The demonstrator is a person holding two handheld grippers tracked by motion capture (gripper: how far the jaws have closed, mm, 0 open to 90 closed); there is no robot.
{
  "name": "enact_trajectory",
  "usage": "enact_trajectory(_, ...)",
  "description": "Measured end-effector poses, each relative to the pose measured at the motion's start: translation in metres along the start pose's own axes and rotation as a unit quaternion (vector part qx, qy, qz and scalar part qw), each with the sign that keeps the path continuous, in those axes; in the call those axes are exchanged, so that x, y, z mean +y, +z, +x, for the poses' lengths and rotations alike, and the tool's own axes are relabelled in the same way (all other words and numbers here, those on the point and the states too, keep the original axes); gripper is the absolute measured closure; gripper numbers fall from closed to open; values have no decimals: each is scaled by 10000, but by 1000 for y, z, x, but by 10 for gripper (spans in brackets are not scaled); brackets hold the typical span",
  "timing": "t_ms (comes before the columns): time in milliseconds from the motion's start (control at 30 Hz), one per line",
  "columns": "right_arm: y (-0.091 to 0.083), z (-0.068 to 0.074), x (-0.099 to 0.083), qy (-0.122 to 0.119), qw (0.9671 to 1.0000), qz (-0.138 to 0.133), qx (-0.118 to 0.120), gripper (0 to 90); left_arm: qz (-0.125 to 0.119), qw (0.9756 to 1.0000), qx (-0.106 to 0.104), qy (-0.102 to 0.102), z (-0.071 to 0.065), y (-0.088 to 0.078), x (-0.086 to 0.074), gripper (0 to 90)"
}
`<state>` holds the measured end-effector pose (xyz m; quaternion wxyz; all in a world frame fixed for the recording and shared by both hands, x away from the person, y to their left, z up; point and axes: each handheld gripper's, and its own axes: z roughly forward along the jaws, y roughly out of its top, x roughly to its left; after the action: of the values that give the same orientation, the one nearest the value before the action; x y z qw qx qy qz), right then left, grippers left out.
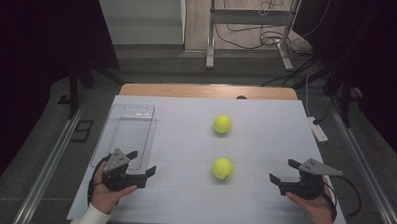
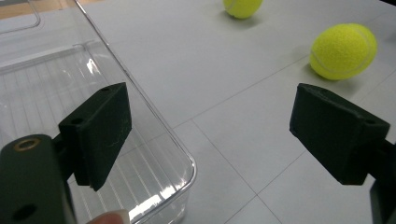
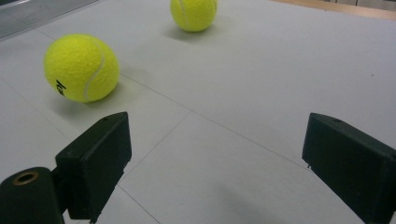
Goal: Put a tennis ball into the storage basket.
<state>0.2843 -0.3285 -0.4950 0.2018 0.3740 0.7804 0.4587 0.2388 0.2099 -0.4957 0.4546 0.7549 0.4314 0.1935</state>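
Your left gripper [image 1: 141,162] and right gripper [image 1: 283,171] both gape wide, holding nothing; the near ball [image 1: 222,168] sits on the table between them, touching neither.

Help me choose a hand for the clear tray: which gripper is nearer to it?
Left. The left gripper sits at the clear tray's near corner, jaws open. The right gripper is across the table, beyond the nearer ball.

Two balls [image 1: 222,146] right of the tray [image 1: 128,127]
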Motion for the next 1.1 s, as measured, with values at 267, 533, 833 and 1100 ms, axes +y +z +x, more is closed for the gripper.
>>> enact_trajectory(267, 0, 0, 0, 2, 10000, -2, -5, 85, 35, 10000, -23, 21, -1, 1, 0, 139)
enact_trajectory(533, 0, -1, -1, 25, 10000, 7, 19, 88, 63, 10000, -22, 22, -1, 2, 0, 139)
enact_trajectory(833, 2, -2, -2, 51, 10000, 48, 51, 92, 76, 9999, -49, -46, -1, 2, 0, 138)
enact_trajectory(1100, -1, -1, -2, 21, 10000, 2, 86, 97, 69, 9999, 0, -99, 0, 0, 3, 138)
